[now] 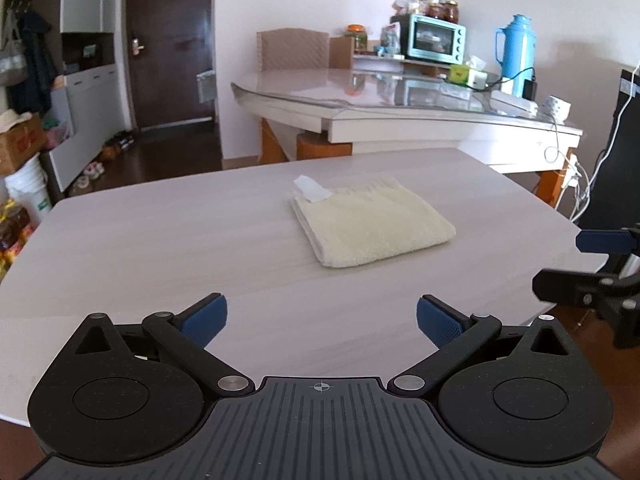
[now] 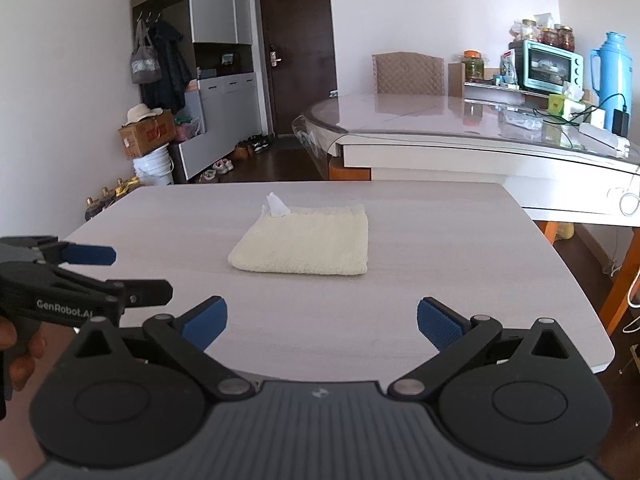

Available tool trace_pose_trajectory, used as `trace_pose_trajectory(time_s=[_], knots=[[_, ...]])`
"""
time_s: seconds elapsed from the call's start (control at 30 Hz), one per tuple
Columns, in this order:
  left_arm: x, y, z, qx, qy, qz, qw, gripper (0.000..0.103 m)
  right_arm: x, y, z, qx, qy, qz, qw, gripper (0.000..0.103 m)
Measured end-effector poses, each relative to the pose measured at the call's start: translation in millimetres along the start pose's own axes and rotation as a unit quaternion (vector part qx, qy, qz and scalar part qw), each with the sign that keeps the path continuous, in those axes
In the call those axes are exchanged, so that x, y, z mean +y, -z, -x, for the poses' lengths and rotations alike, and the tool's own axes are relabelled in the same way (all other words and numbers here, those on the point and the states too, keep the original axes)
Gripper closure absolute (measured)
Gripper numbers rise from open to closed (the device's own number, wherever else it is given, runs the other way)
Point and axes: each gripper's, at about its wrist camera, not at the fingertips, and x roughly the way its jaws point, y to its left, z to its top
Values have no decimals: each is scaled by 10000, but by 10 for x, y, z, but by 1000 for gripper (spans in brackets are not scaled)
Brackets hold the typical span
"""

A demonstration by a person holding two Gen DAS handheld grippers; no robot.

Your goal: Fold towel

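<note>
A cream towel (image 1: 370,226) lies folded into a small thick rectangle on the light wooden table (image 1: 160,240), with a white label (image 1: 312,189) sticking up at its far left corner. It also shows in the right wrist view (image 2: 306,242). My left gripper (image 1: 322,320) is open and empty, held back from the towel near the table's front edge. My right gripper (image 2: 322,320) is open and empty too, also short of the towel. Each gripper shows at the edge of the other's view: the right gripper (image 1: 576,264) and the left gripper (image 2: 132,274).
A glass-topped dining table (image 1: 400,96) stands behind, with a teal toaster oven (image 1: 436,38), a blue thermos (image 1: 516,52) and cables. A chair (image 1: 294,48), a dark door (image 1: 168,40), cabinets and boxes (image 2: 146,134) are at the back left.
</note>
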Motion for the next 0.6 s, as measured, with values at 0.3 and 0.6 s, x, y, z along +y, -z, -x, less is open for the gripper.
trace_pose_trajectory(time_s=[0.3, 0.6], knots=[[-51, -1, 3, -11, -200, -50, 9998, 0, -16, -85, -43, 58, -37, -34, 10000, 1], [-61, 64, -24, 57, -203, -36, 9998, 0, -12, -136, -58, 29, -50, -15, 10000, 1]])
